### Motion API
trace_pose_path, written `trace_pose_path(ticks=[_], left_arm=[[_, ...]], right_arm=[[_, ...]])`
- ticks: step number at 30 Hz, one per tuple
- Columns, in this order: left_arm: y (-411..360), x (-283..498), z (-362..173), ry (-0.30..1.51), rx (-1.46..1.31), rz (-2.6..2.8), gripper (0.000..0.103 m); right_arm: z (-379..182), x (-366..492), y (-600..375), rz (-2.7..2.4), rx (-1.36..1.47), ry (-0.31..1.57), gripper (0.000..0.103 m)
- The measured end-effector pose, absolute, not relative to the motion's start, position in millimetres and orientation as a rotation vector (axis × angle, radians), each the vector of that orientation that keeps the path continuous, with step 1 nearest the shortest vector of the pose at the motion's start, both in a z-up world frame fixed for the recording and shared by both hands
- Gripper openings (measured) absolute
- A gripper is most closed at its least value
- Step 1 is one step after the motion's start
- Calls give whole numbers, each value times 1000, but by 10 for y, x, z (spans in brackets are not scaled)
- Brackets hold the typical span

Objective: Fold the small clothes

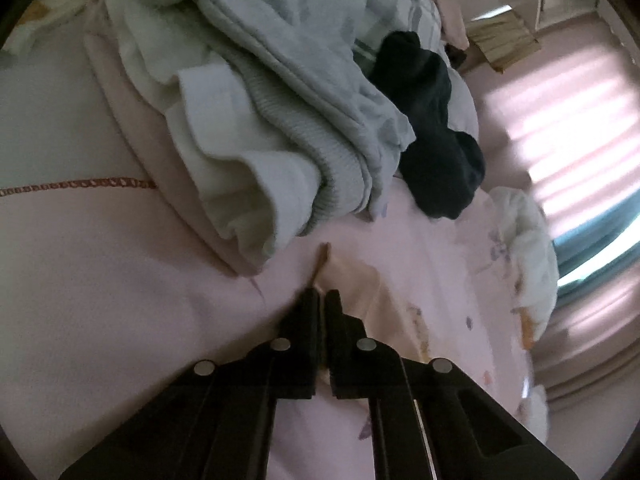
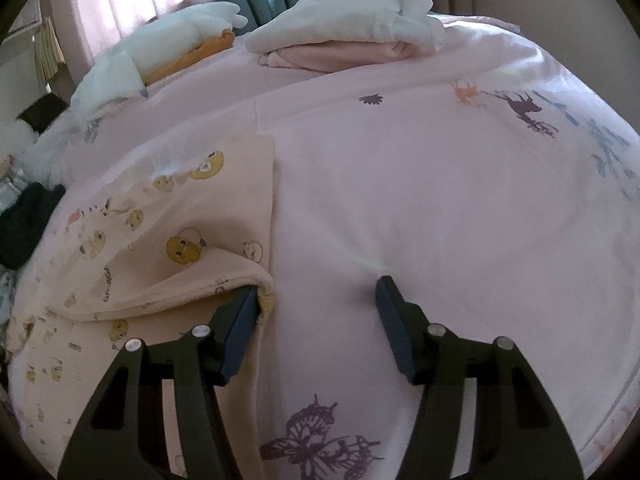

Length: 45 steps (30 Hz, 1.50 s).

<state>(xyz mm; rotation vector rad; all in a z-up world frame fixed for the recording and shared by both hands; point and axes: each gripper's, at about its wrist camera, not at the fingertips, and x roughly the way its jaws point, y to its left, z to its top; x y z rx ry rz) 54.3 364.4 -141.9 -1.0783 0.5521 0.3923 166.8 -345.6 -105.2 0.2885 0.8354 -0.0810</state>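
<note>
- We saw a bed under a pink cover (image 2: 400, 208) printed with a butterfly, deer and flowers.
- A peach cloth with bear faces (image 2: 192, 240) lay flat on it at the left, one corner lifted.
- A folded stack, white over pink (image 2: 348, 40), sat at the far edge.
- White bedding with an orange edge (image 2: 168, 48) lay beside that stack.
- A heap of pale grey and white garments (image 1: 260, 112) rested on the cover, a dark garment (image 1: 436, 128) against it.
</note>
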Motion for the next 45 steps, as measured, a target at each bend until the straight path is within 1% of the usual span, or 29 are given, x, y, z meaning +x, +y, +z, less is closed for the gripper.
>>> trace_pose_path(ticks=[3, 6, 7, 8, 9, 11, 12, 15, 22, 29, 35, 39, 45], left_arm=[[3611, 584, -1350, 602, -1062, 390, 3], [3568, 604, -1253, 609, -1060, 365, 1], [3544, 584, -1200, 582, -1059, 344, 1], [3524, 573, -1157, 567, -1051, 340, 1], [3474, 564, -1067, 554, -1017, 342, 1], [3361, 611, -924, 563, -951, 318, 1], [3319, 636, -883, 571, -935, 303, 1], [3202, 725, -802, 597, -944, 245, 1], [2935, 840, -485, 573, -908, 135, 1], [2528, 1081, -138, 567, -858, 24, 1], [2009, 1400, -116, 622, -818, -67, 1], [1673, 1574, -135, 652, -840, -186, 1], [1092, 1877, -53, 711, -773, -270, 1]], right_arm=[[-1059, 1624, -3582, -38, 388, 807, 60], [-1065, 1603, -3626, -21, 434, 791, 59], [-1063, 1605, -3611, -27, 427, 793, 56], [-1059, 1614, -3583, -40, 411, 799, 50], [-1055, 1628, -3545, -43, 391, 806, 45], [-1065, 1661, -3485, -25, 369, 822, 29], [-1075, 1666, -3484, -22, 368, 827, 27], [-1086, 1682, -3516, -9, 386, 831, 27], [-1142, 1662, -3648, 42, 491, 816, 29], [-1128, 1668, -3612, 36, 475, 820, 29], [-1126, 1692, -3606, 30, 459, 828, 28], [-1146, 1691, -3652, 53, 505, 820, 28], [-1196, 1668, -3735, 99, 591, 803, 28]])
